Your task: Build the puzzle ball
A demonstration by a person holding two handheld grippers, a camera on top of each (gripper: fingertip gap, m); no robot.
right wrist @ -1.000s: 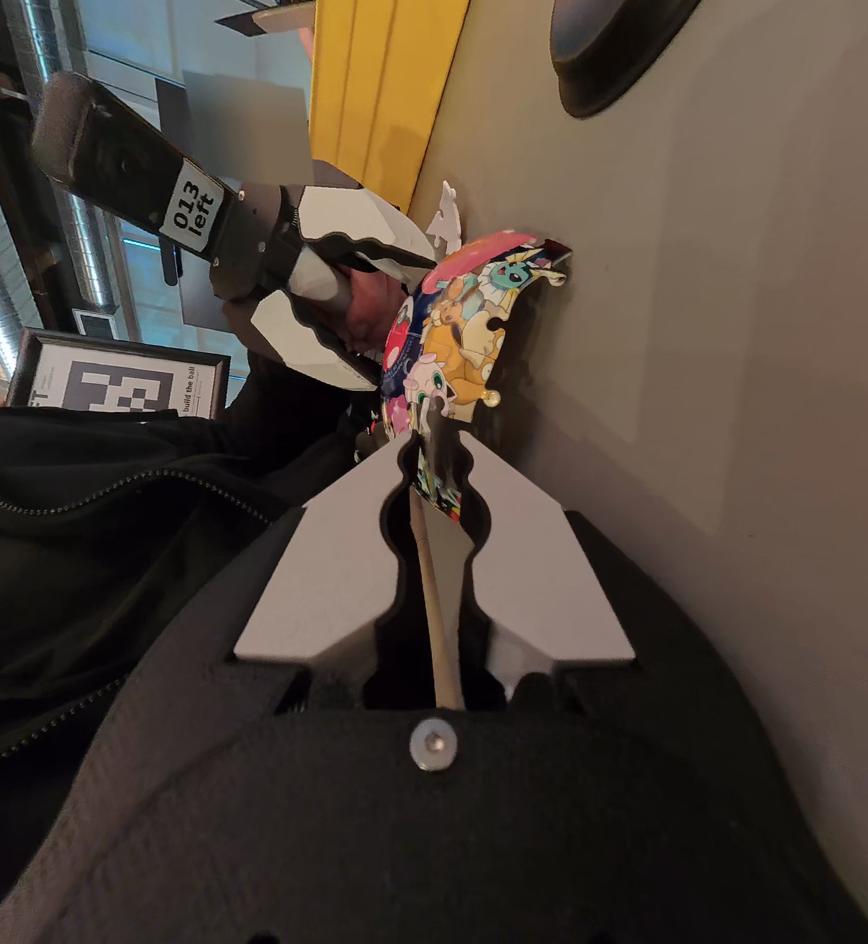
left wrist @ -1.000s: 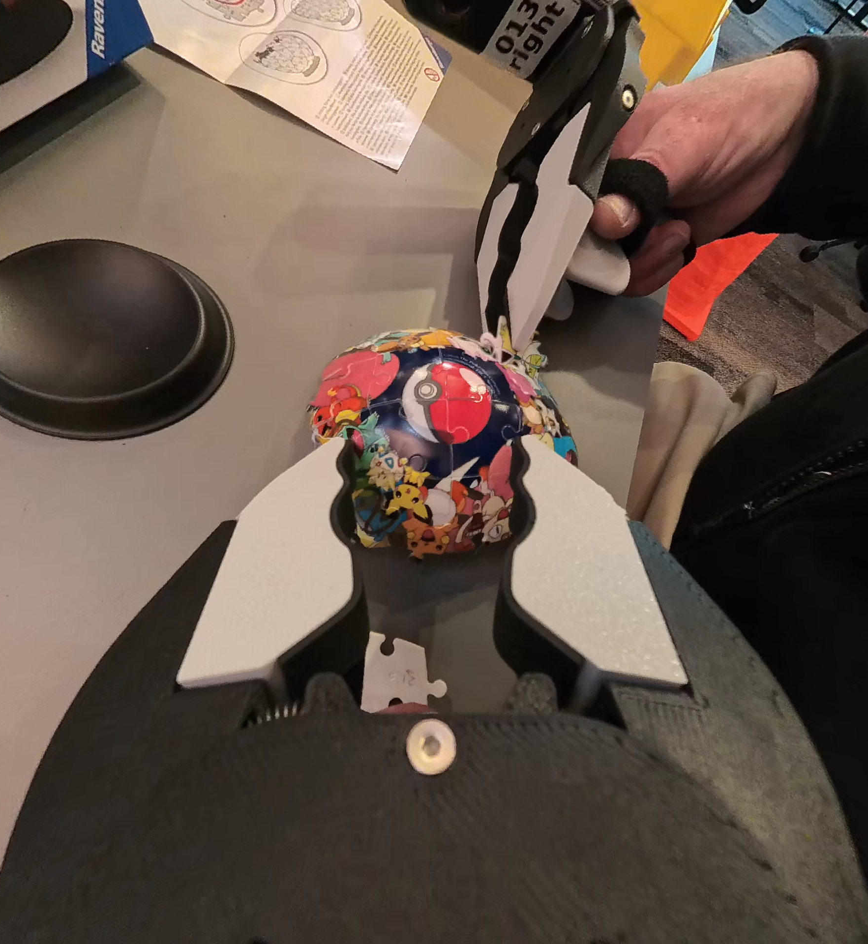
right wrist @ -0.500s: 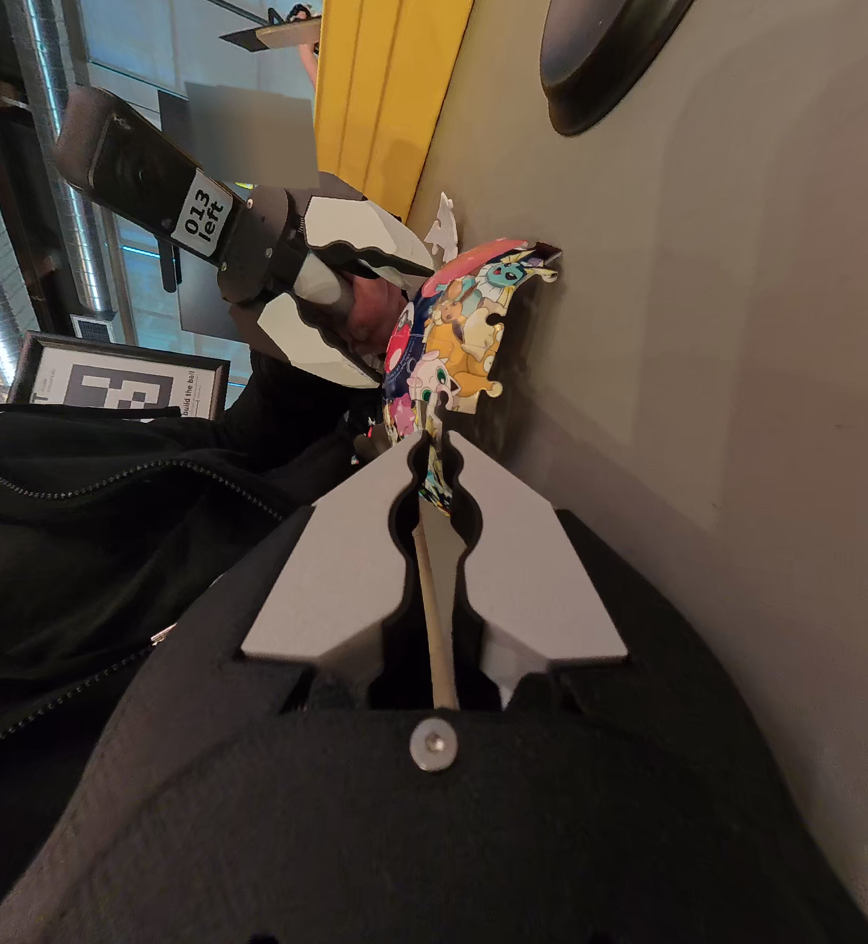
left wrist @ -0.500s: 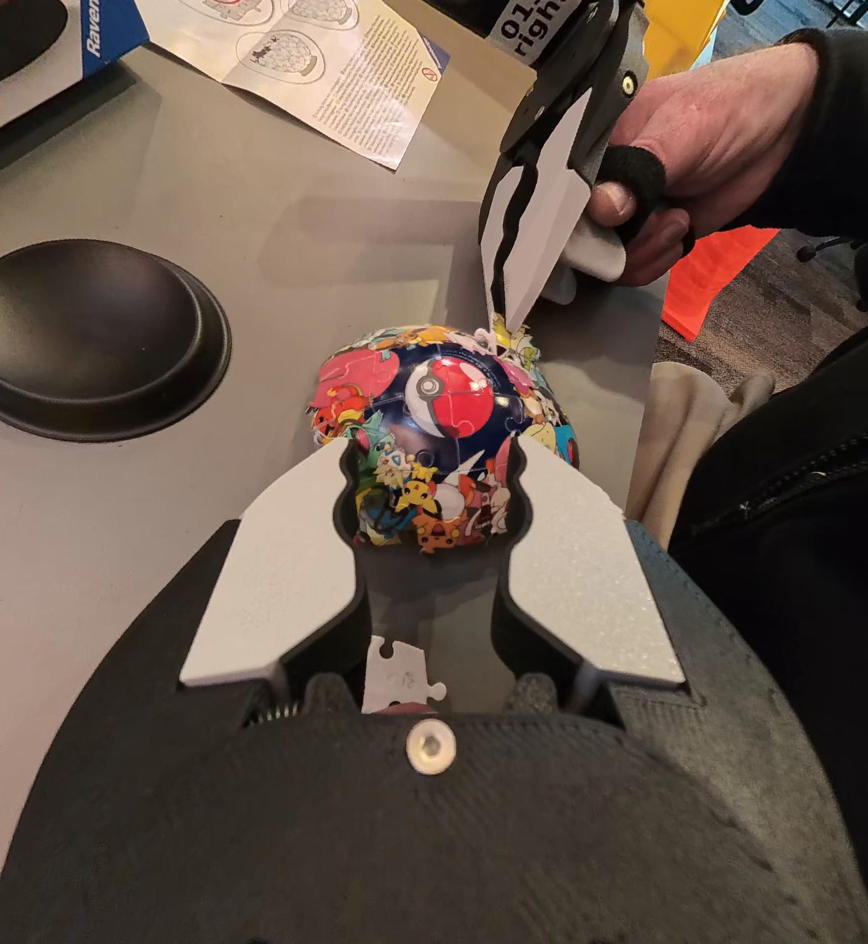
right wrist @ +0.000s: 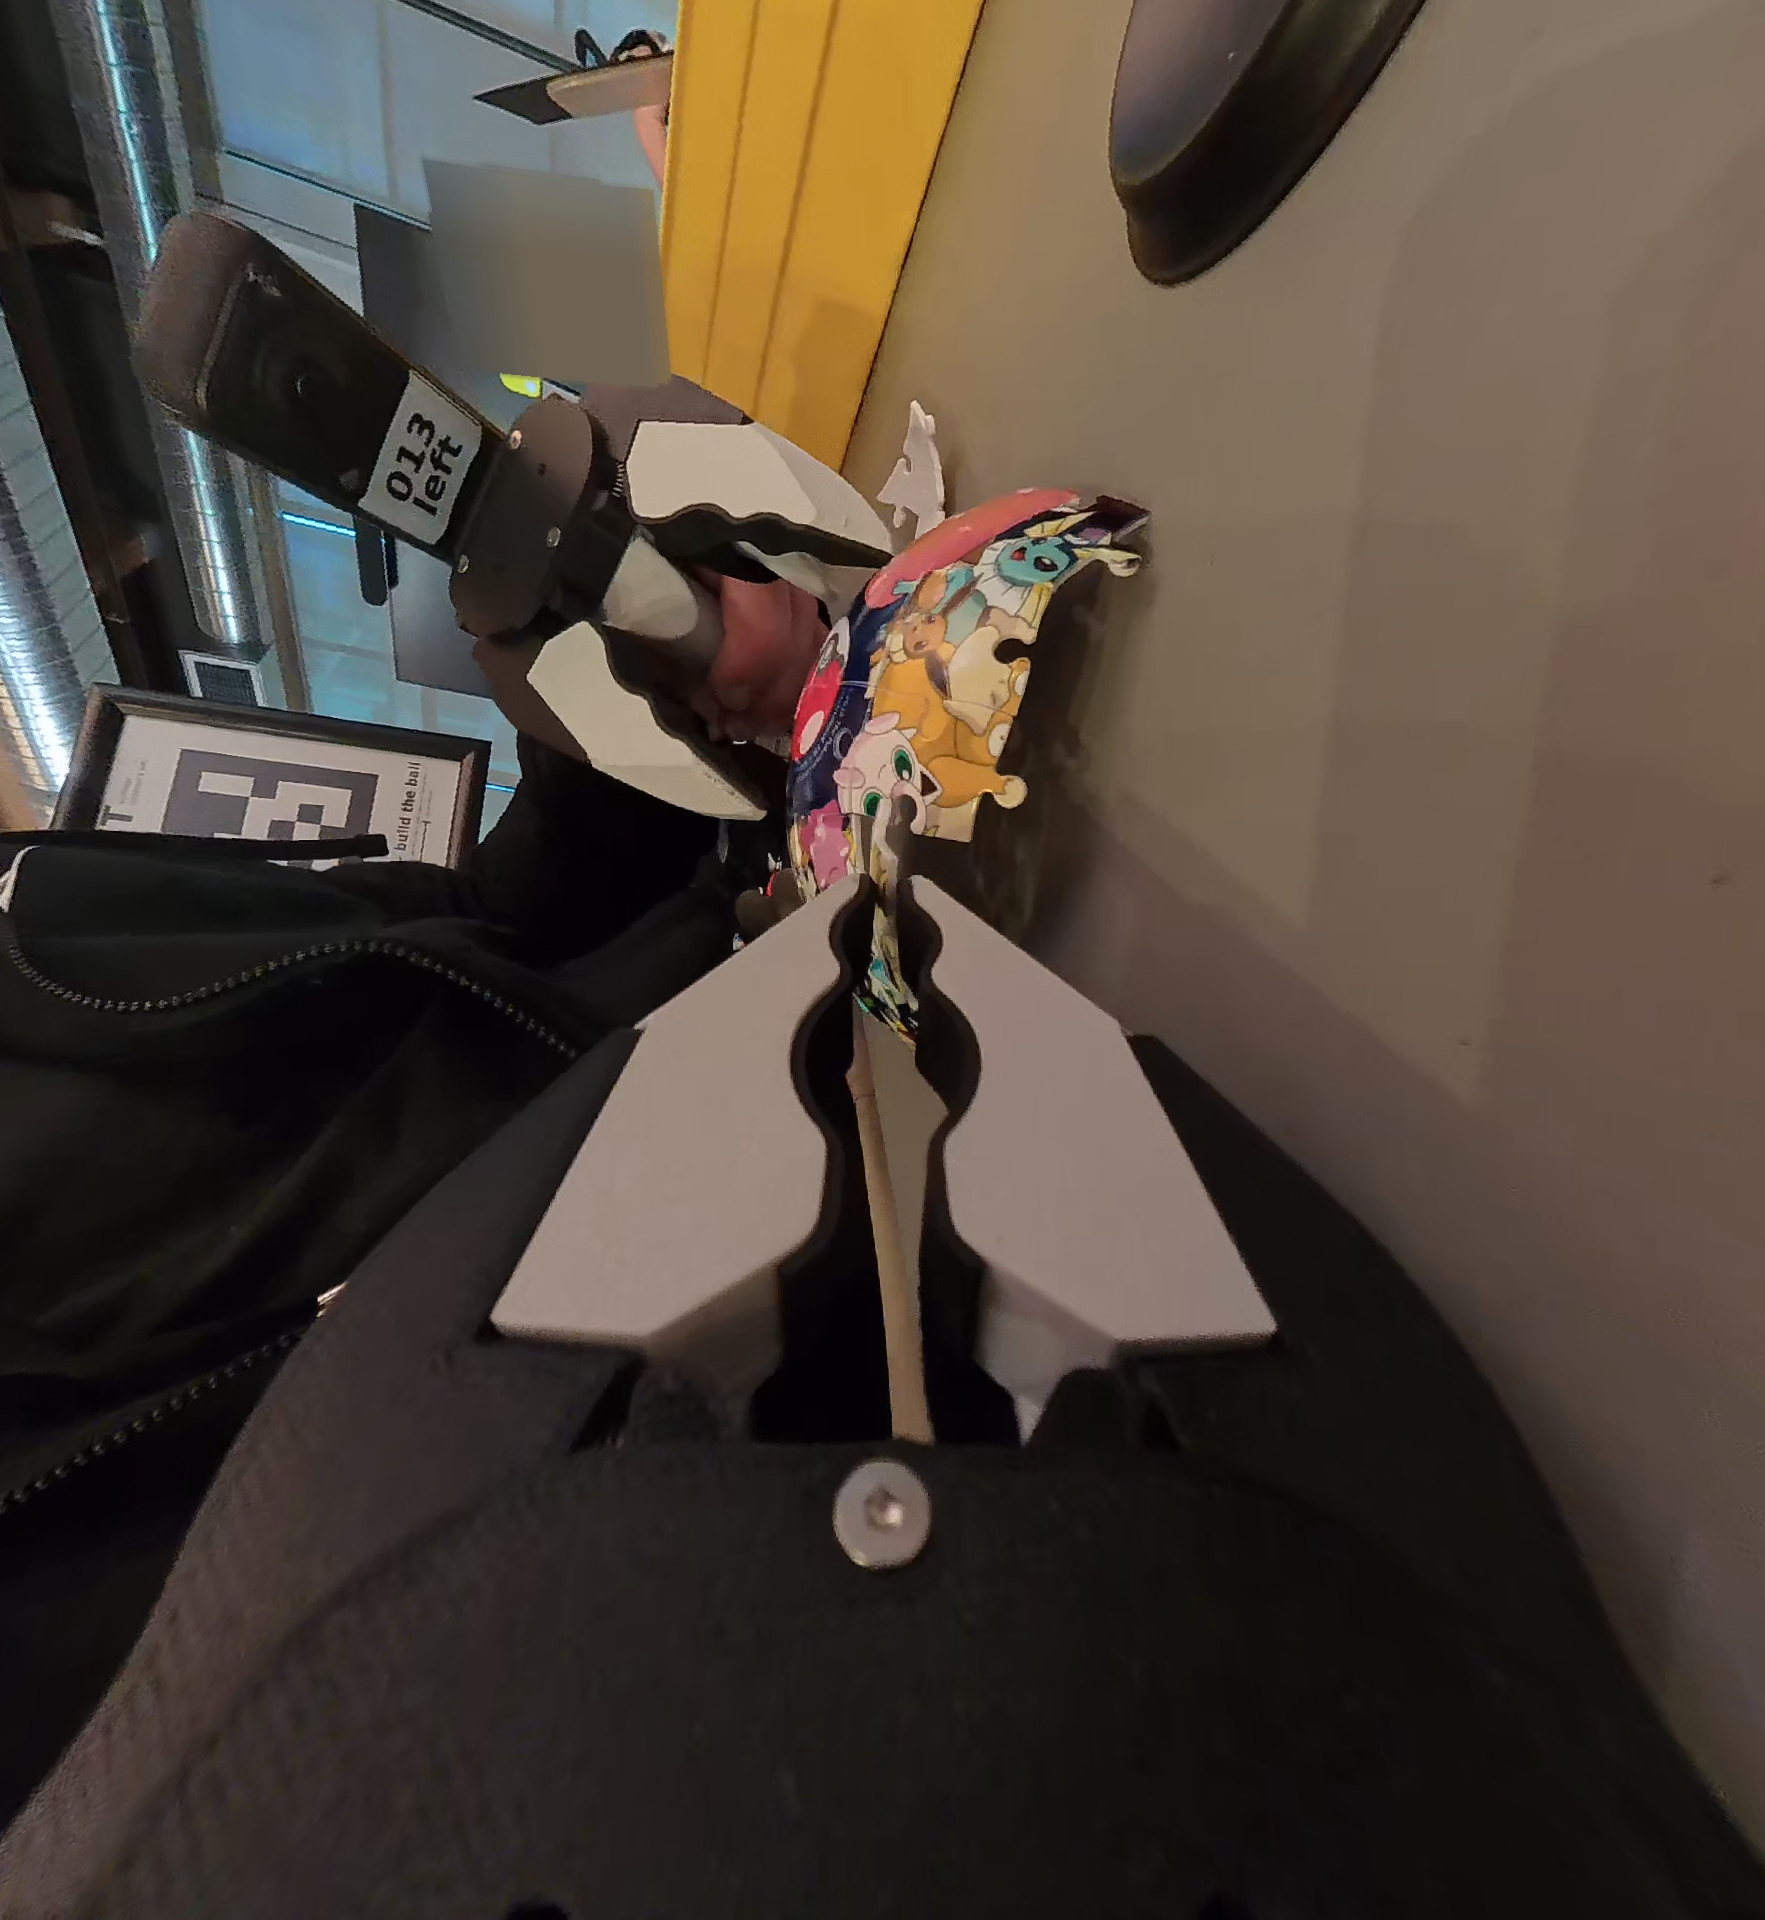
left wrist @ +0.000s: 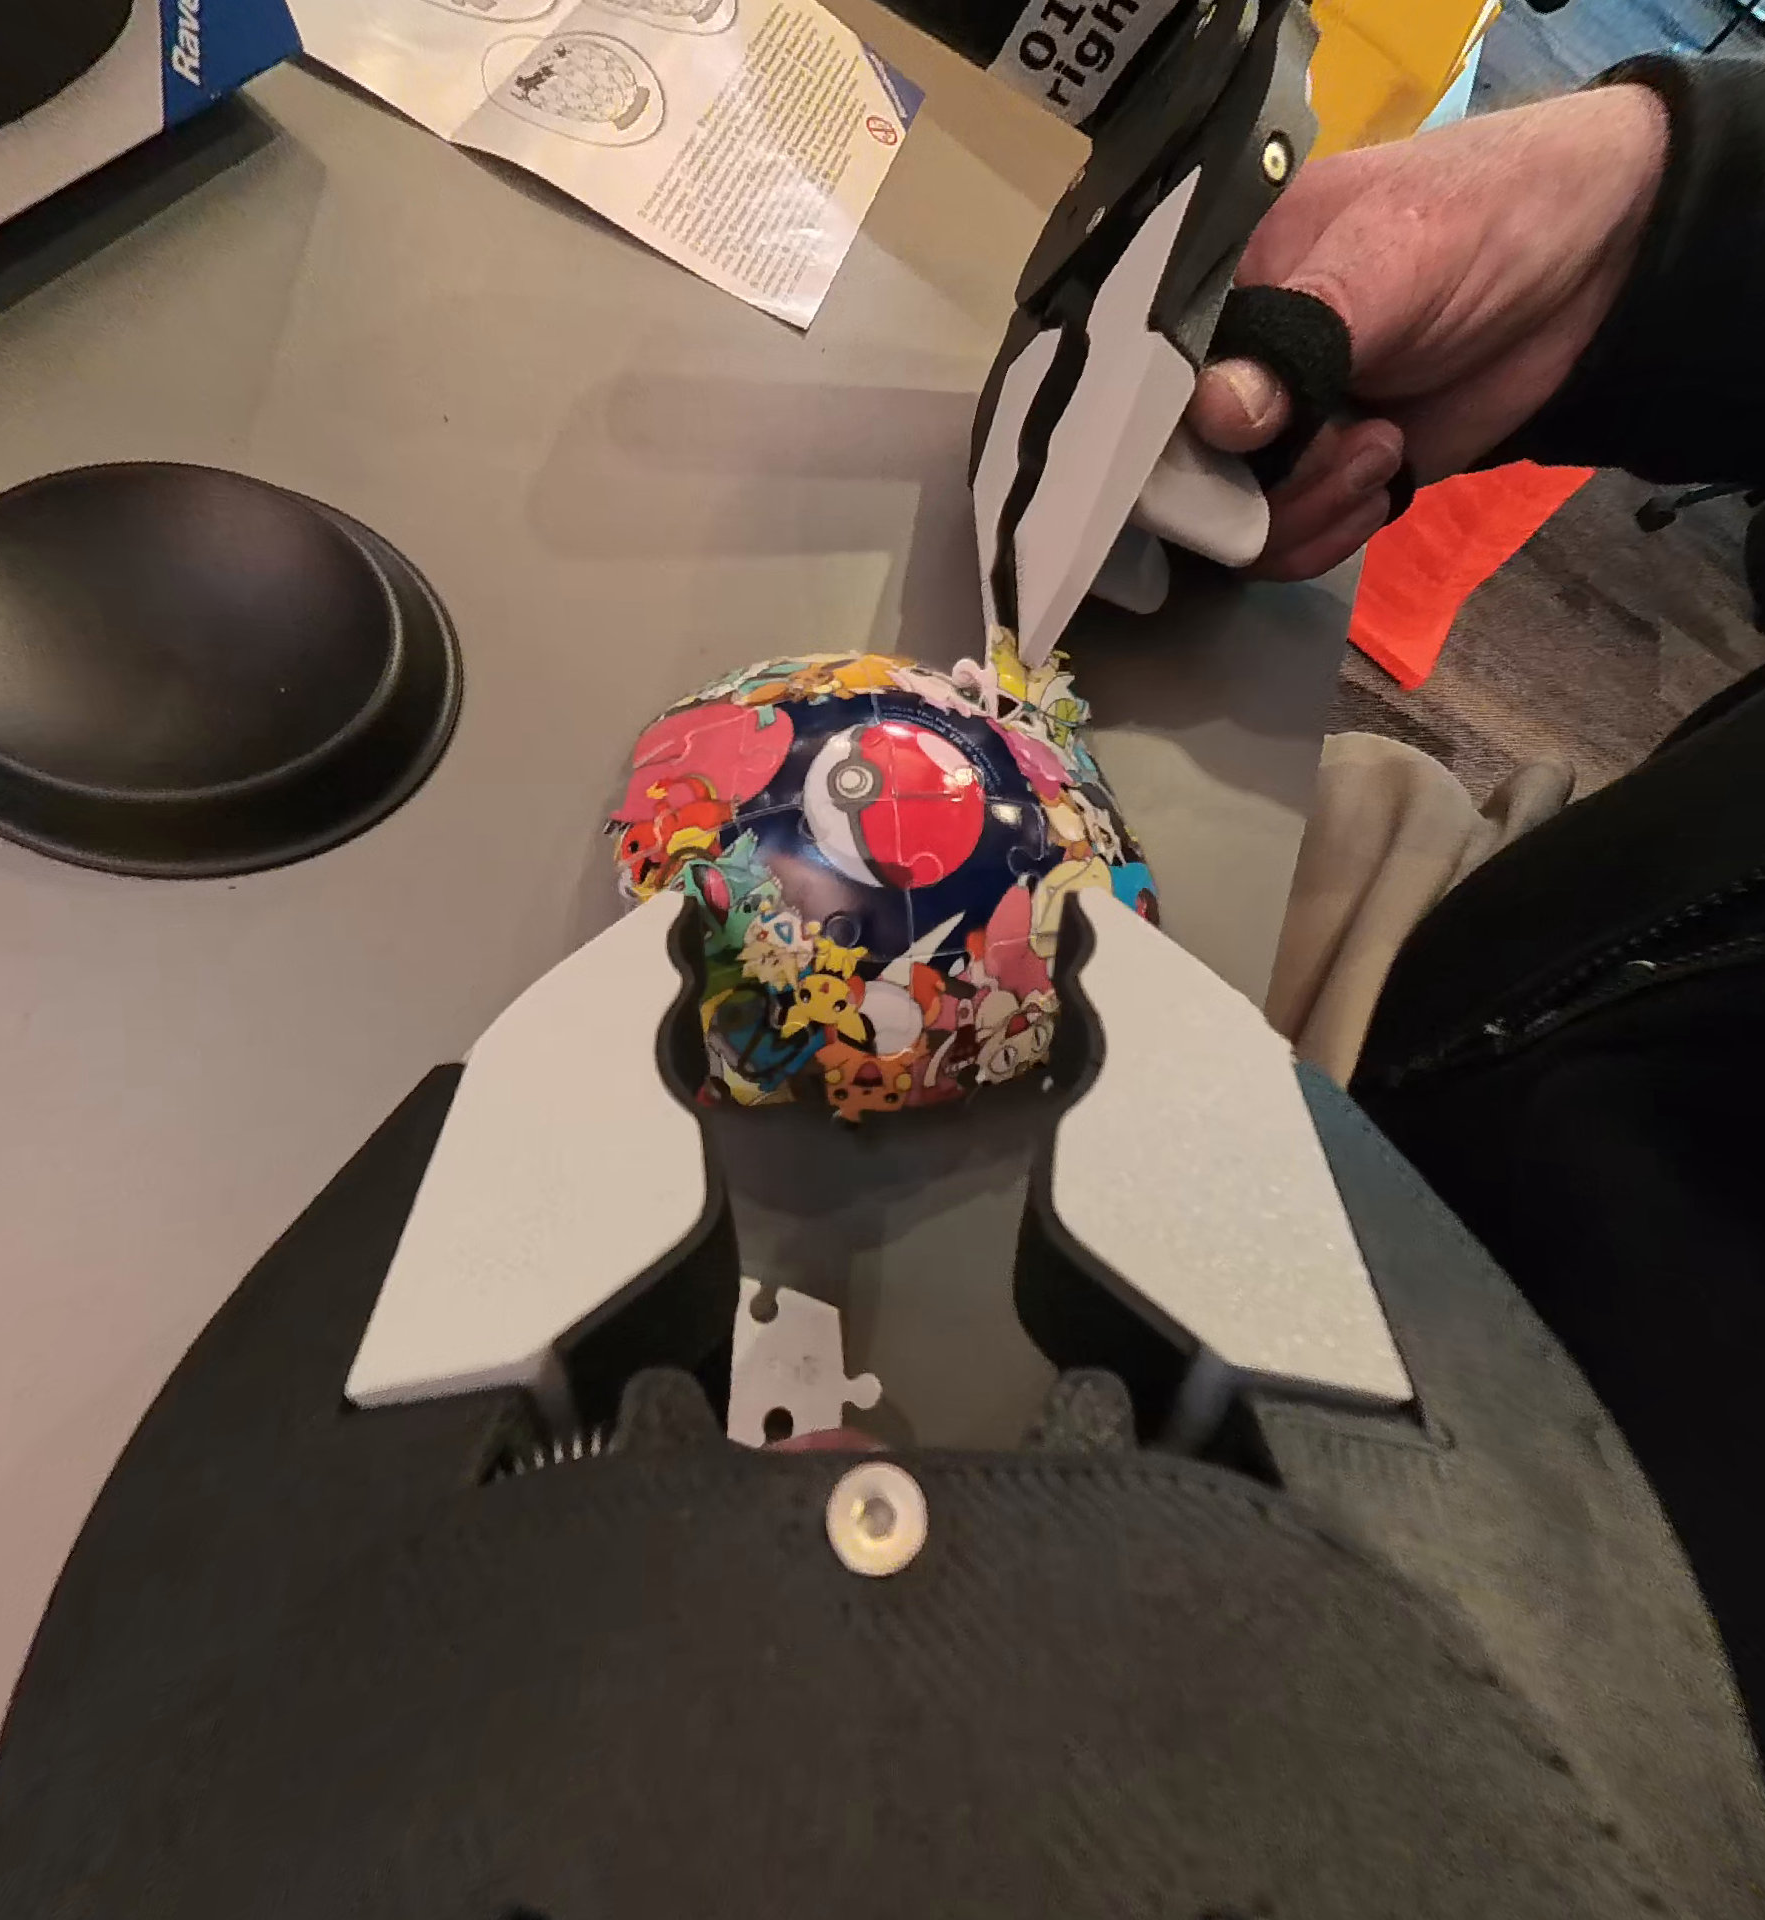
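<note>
— While the table fills most of the left view, what sits on it?

— A black dome at the left, a leaflet at the far side, a box in the corner, all well apart from the ball. The ball is a half-built shell of bright cartoon pieces, resting on the table near its right edge.

— And the left claw?

— Spread wide, one finger on each flank of the ball's near side. It looks to be gripping the shell, though I can't be sure the pads press on it. A white loose piece lies face down on the table, back between the fingers.

— The right claw?

— Nearly closed, tips nipping the ball's far rim. From the left view it comes down from above onto that edge, a hand behind it. Whether it pinches one piece or the rim itself is hard to say
</note>
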